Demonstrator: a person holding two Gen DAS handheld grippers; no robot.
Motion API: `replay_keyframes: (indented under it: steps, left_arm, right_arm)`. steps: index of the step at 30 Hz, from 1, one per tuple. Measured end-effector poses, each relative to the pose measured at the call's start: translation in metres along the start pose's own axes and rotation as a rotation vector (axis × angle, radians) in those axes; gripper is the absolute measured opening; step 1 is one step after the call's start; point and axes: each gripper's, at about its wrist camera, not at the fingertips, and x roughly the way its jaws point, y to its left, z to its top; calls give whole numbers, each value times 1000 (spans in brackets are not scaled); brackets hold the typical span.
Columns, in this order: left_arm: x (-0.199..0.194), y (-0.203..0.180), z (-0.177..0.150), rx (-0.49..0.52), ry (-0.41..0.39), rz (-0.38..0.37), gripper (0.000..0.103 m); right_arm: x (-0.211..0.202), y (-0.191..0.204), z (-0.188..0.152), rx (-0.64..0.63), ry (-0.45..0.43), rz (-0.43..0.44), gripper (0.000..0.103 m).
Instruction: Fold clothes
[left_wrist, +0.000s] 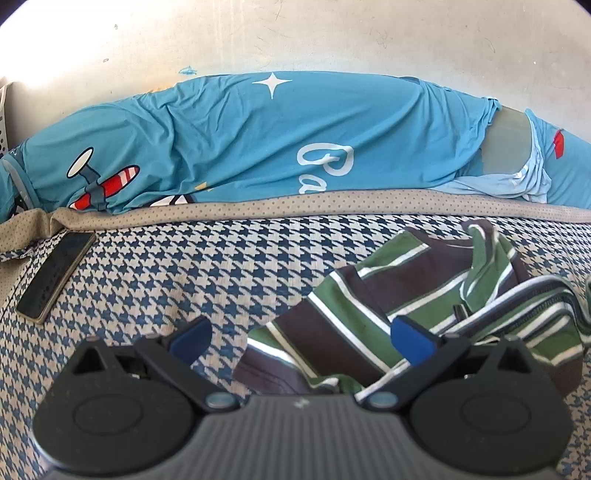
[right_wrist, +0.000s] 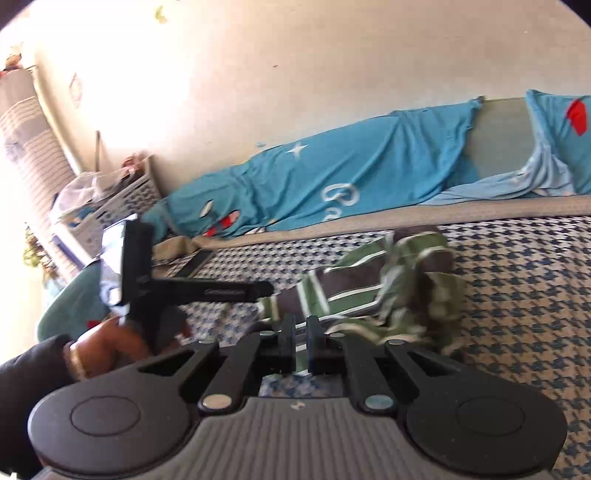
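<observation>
White script on the blue sheet (left_wrist: 258, 140) along the wall reads "Ba" before the fold hides the rest; a white star and a red-striped propeller plane are printed on it too. No other writing can be read.

The left gripper (left_wrist: 301, 341) sits low over the houndstooth bedspread (left_wrist: 184, 266), pointing toward the wall, jaws spread wide. Its right blue pad lies on the striped shirt (left_wrist: 388, 295); the left pad is over bare bedspread. Nothing is pinched between them.

The right gripper (right_wrist: 301, 345) is tilted, aimed across the bed, its jaws nearly together with only a thin slit between them. The shirt's (right_wrist: 369, 291) near edge lies at the tips, but that view is blurred, so I cannot tell whether cloth is caught.

The shirt, green, brown and white, is crumpled in a heap on the bedspread. A dark phone (left_wrist: 55, 277) lies flat near the left edge, well apart from it.
</observation>
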Motion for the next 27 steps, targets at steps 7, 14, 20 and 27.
replay_keyframes:
  steps: [7, 14, 20, 27]
  left_arm:
    - [13, -1, -4, -32, 38, -4, 103]
    - [24, -8, -7, -48, 80, -43, 103]
    - [28, -12, -9, -39, 90, -44, 103]
    - [31, -13, -10, -37, 103, -46, 103]
  right_arm:
    - [5, 9, -15, -73, 28, -75, 10]
    - [19, -35, -9, -14, -10, -322, 61]
    - [40, -59, -9, 87, -14, -368, 79]
    - [75, -79, -9, 186, 23, -388, 58]
